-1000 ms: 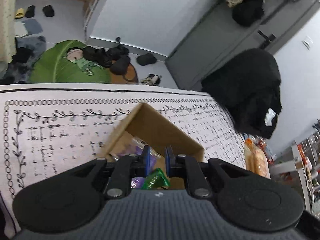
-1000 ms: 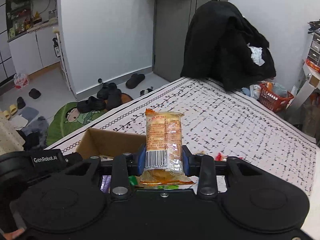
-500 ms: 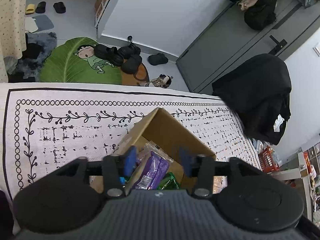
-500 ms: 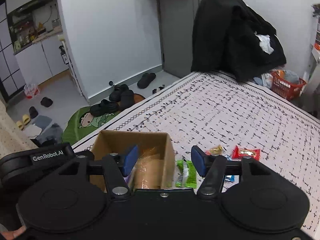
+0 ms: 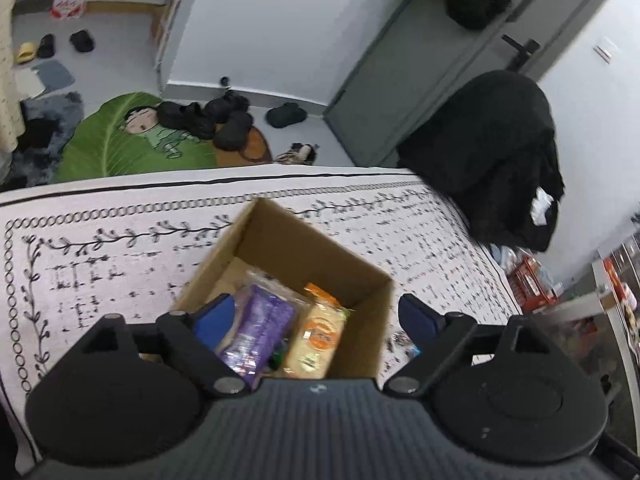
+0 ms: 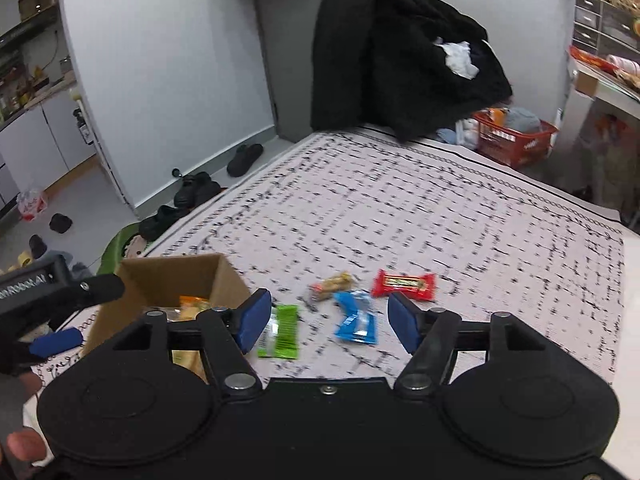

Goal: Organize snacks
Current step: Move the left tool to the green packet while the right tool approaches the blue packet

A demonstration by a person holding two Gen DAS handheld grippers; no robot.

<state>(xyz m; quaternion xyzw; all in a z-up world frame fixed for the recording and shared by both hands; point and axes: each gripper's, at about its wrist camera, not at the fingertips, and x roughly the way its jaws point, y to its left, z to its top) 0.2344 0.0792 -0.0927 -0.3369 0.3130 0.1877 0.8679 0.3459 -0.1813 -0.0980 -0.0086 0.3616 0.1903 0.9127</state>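
Note:
An open cardboard box (image 5: 280, 240) stands on the patterned white cloth (image 5: 100, 248). In it lie a purple packet (image 5: 260, 332) and an orange-and-yellow packet (image 5: 320, 332). My left gripper (image 5: 316, 316) hovers over the box, its jaws opening wide, touching nothing. In the right wrist view the box (image 6: 180, 276) is at the left. To its right on the cloth lie a green packet (image 6: 282, 330), a blue packet (image 6: 356, 318), a red packet (image 6: 404, 285) and a small tan snack (image 6: 332, 283). My right gripper (image 6: 330, 320) is above them, its jaws opening and empty.
A black coat (image 6: 400, 60) hangs over a chair at the table's far end. A red basket (image 6: 516, 140) sits on the floor beyond the table. Shoes and a green leaf mat (image 5: 120, 140) lie on the floor past the far edge.
The right gripper let go of the orange packet, which now lies in the box, and swung right over the loose snacks. The left jaws went from shut to wide apart.

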